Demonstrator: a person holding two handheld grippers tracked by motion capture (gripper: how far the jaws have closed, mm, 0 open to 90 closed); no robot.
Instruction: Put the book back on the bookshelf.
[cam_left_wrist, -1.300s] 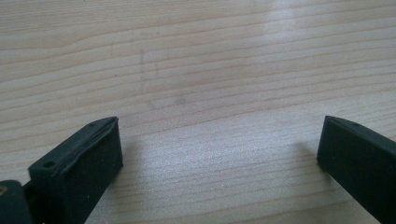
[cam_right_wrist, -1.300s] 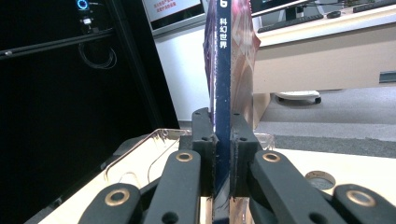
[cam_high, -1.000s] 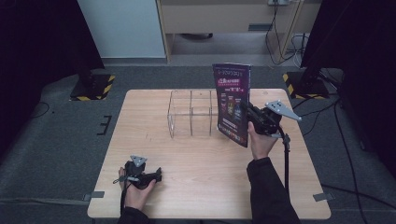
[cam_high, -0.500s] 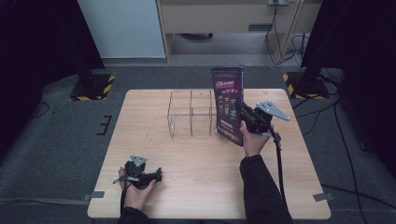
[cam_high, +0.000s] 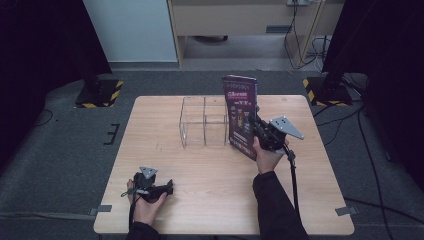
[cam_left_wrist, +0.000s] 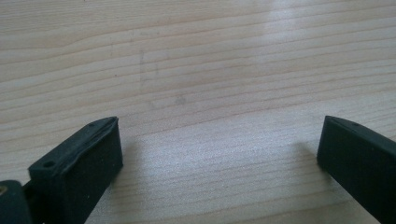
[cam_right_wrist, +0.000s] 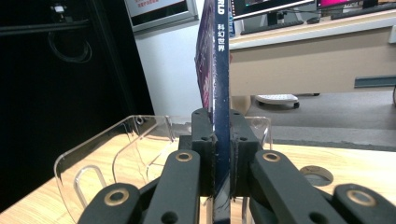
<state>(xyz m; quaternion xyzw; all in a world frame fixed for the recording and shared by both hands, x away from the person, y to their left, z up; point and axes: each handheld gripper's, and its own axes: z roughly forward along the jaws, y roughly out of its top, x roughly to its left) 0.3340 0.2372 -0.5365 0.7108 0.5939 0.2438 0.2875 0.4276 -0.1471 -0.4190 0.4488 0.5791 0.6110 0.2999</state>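
Magazine (cam_high: 242, 114) upright | right gripper (cam_high: 261, 131) clamps spine | beside rack (cam_high: 204, 121)

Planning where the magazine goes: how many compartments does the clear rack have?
2, side by side in the clear rack: one on its left half, one on its right, next to the magazine held upright by the right tool.
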